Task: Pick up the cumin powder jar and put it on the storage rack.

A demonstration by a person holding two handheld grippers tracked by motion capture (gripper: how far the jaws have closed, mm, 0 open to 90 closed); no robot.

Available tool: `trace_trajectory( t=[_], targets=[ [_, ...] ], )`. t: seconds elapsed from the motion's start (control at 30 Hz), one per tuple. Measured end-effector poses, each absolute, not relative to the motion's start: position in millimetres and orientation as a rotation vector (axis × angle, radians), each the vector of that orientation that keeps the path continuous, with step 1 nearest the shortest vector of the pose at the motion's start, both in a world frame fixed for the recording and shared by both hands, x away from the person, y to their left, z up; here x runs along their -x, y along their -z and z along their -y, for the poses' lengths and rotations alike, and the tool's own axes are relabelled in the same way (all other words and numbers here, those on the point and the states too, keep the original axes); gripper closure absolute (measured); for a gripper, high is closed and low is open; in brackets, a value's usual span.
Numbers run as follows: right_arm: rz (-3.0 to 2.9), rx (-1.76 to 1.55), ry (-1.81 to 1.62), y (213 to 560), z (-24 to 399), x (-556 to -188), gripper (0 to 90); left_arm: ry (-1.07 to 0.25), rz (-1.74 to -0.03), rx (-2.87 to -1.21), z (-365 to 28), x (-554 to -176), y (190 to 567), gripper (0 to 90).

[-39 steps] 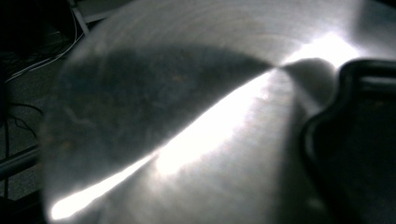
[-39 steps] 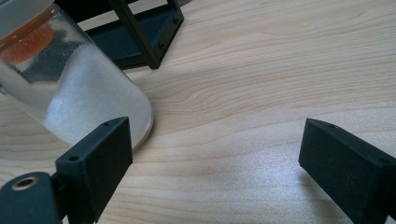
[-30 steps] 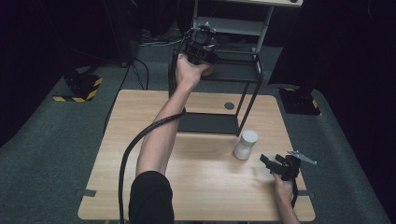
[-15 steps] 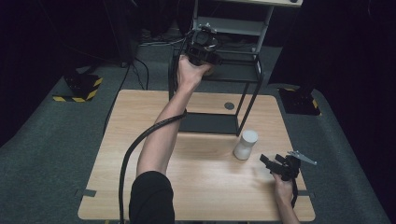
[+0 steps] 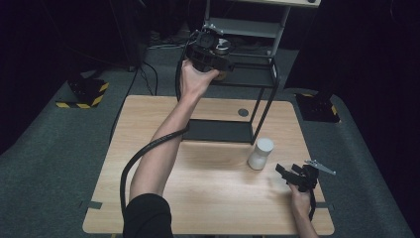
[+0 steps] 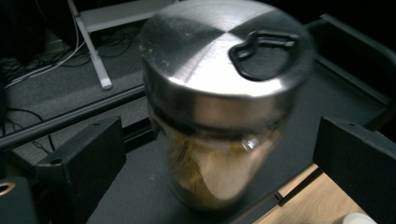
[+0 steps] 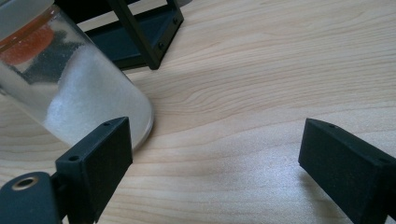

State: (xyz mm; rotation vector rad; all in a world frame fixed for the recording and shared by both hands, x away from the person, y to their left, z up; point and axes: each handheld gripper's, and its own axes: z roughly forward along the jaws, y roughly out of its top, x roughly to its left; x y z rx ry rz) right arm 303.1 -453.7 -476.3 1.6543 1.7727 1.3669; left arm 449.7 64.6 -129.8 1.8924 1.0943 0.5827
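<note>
Letting go of the steel-lidded jar (image 6: 219,107) on the upper shelf of the black rack (image 5: 247,74), I am working my left gripper (image 5: 208,52) clear of it: its jaws have just been opening, the jar is standing between them, and the pads are no longer pressing on its sides. To do this well I am keeping the gripper level and drawing it straight back along its own line, so that neither pad is clipping the glass on the way out and tipping it. The jar is sitting near the front edge of that shelf, so a sideways nudge would be risky, I judge. It is standing upright, long axis vertical, the brushed lid facing up with its black pull tab (image 6: 261,53) on top; the left gripper view is blurred, so I am only guessing that it is resting flat rather than slightly tilted. My right gripper (image 5: 292,176) is waiting low over the wooden table (image 5: 208,198), jaws spread wide and holding nothing, with the white-filled jar (image 7: 74,88) just beside its left jaw, upright too, and near the rack's foot.
</note>
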Motion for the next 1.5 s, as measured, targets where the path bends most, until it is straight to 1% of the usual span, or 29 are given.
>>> trace_trajectory(
  t=[0.47,0.8,1.13,1.27,1.37,1.47,1.5],
  targets=[
    [-1.747,-1.662,-1.363,477.0,452.1,-300.2,8.9,-0.613,-1.056,-1.894,-94.4,-400.1,139.6,1.8],
    [-1.753,-1.658,-1.355,476.1,450.9,-300.6,8.9,-0.612,-0.996,-1.896,-119.2,-351.7,160.9,2.2],
    [-1.754,-1.661,-1.354,476.0,451.2,-301.0,8.9,-0.578,-0.979,-1.938,-122.9,-333.3,223.2,3.2],
    [-1.751,-1.66,-1.354,476.2,451.0,-300.6,8.9,-0.542,-0.995,-1.931,-124.5,-332.4,248.0,3.2],
    [-1.752,-1.661,-1.353,476.0,450.9,-300.9,8.9,-0.538,-1.012,-1.923,-125.1,-331.0,263.9,3.2],
    [-1.753,-1.662,-1.349,475.8,450.6,-301.6,9.0,-0.526,-1.054,-1.896,-127.4,-329.3,291.5,3.3],
    [-1.754,-1.662,-1.347,475.6,450.5,-301.9,9.0,-0.548,-1.064,-1.896,-124.7,-325.9,301.0,3.4]
  ],
)
